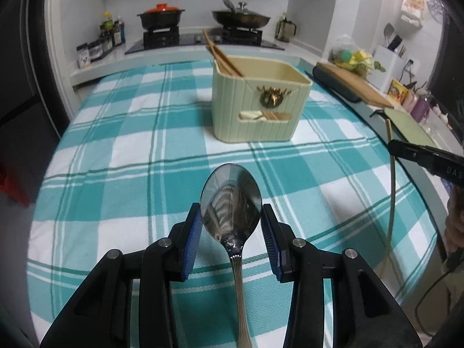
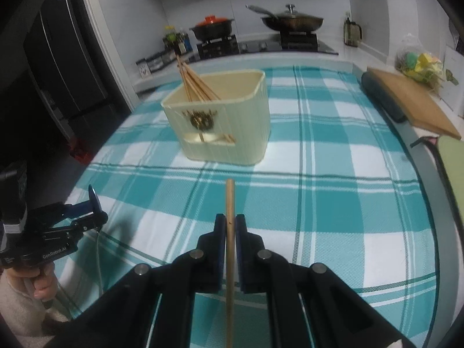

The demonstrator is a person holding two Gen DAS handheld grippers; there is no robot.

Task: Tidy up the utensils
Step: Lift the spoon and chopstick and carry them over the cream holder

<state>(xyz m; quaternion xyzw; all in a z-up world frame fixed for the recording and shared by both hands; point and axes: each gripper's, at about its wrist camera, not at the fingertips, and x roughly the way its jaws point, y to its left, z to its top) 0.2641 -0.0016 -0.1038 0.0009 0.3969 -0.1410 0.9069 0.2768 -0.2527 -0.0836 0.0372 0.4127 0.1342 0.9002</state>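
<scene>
A pale green utensil holder (image 1: pixel 258 101) stands on the checked tablecloth, with several wooden chopsticks (image 1: pixel 220 55) leaning in its back left corner. It also shows in the right wrist view (image 2: pixel 223 121). My left gripper (image 1: pixel 232 220) is shut on a steel spoon (image 1: pixel 232 200), its pads against the bowl's edges and the handle running back under it. My right gripper (image 2: pixel 230 226) is shut on a single wooden chopstick (image 2: pixel 230 203) that points upward. The right gripper also shows at the far right in the left wrist view (image 1: pixel 406 150).
The teal and white checked cloth (image 1: pixel 130 174) covers the table. A wooden cutting board (image 2: pixel 411 101) lies on the right counter. A stove with a black pot (image 1: pixel 161 16) and a wok (image 1: pixel 240 17) is behind. A dark fridge (image 2: pixel 58 58) stands at left.
</scene>
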